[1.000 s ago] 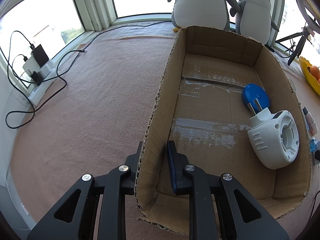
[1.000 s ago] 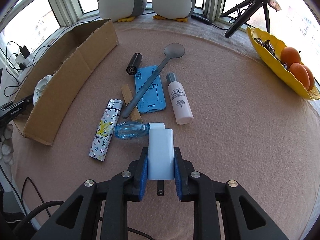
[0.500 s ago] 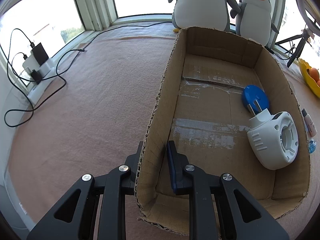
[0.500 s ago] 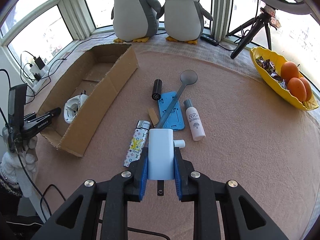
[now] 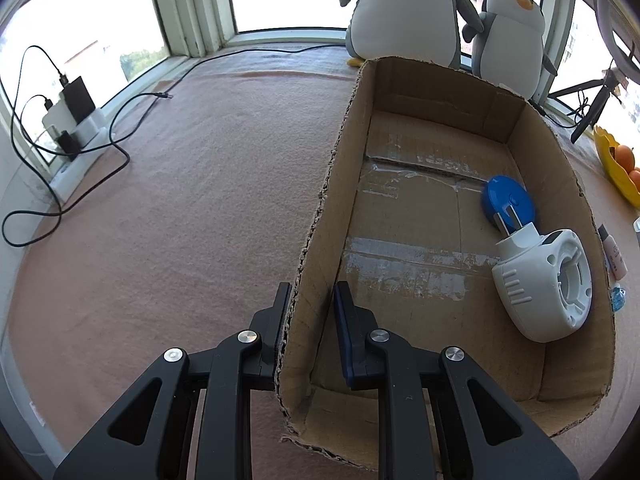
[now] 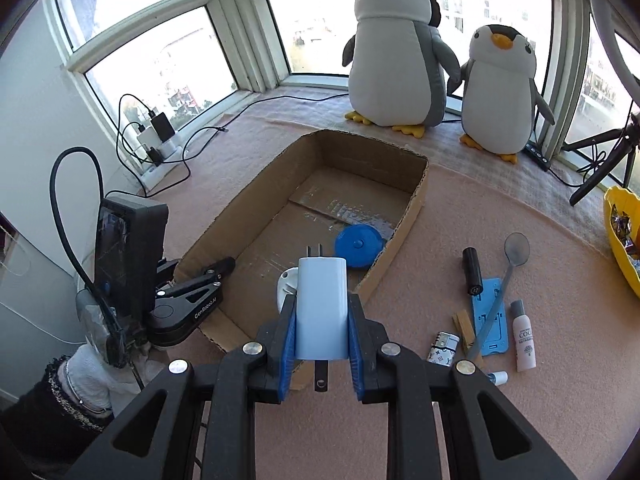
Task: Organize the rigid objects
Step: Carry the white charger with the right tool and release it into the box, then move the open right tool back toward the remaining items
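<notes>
My right gripper is shut on a white plug adapter, prongs pointing away, held in the air over the near end of the open cardboard box. In the box lie a blue round disc and a white plug-in device, partly hidden behind the adapter in the right wrist view. My left gripper is shut on the box's left wall, one finger inside and one outside. The same left gripper shows in the right wrist view, held by a white-gloved hand.
On the pink cloth right of the box lie a black cylinder, a blue phone stand with a grey spoon across it, a small white bottle, a patterned lighter and a wooden clip. Two plush penguins, a yellow fruit bowl, chargers with cables.
My right gripper has lifted the white adapter off the cloth and carried it up and left, from beside the loose items to above the box. The left gripper has kept still on the wall.
</notes>
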A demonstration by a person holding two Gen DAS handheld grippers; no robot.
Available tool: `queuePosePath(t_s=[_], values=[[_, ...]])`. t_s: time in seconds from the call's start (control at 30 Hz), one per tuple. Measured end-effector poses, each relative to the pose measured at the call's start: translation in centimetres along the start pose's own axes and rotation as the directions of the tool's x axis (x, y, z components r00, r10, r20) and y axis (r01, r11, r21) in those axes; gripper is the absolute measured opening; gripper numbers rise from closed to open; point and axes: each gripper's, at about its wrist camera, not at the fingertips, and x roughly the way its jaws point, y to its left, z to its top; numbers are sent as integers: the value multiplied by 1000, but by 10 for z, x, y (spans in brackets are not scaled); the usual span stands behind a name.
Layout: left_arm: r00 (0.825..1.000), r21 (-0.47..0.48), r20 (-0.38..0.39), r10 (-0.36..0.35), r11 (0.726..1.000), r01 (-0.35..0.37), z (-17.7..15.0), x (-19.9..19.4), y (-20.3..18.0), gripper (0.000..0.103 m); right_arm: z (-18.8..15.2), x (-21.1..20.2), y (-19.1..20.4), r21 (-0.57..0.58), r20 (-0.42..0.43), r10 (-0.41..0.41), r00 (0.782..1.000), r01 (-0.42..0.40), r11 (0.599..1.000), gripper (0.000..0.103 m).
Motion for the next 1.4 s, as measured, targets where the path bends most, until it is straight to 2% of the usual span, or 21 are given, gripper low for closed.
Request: queuePosePath(t_s=[0.23, 0.43, 0.57, 0.77, 0.97, 1.4], values=[[1000, -5, 1, -4, 1000, 4, -1, 0, 2, 18, 1, 33, 29, -65, -55, 32, 998, -35, 997, 20], [1000, -5, 1, -5, 1000, 5, -1, 0, 2, 18, -1, 47, 35, -86, -90, 29, 996, -37, 996, 21], [1000, -6, 2, -6, 1000, 6, 0, 0, 1, 18, 0, 40, 30, -66, -67, 28, 997, -32, 997, 36], [1000, -4, 2, -4, 1000, 4, -1, 0, 1, 18, -1, 27, 23, -39, -51, 26, 998, -28, 999, 37], [1000, -1, 2, -2, 1000, 2, -2, -1, 1, 18, -11, 4, 0, 18, -24, 14, 1000, -14, 1000, 37], [1000, 16, -1, 7, 1000, -7, -2, -3, 0, 18, -47, -47, -76, 171, 18, -119, 993, 114, 979, 39]])
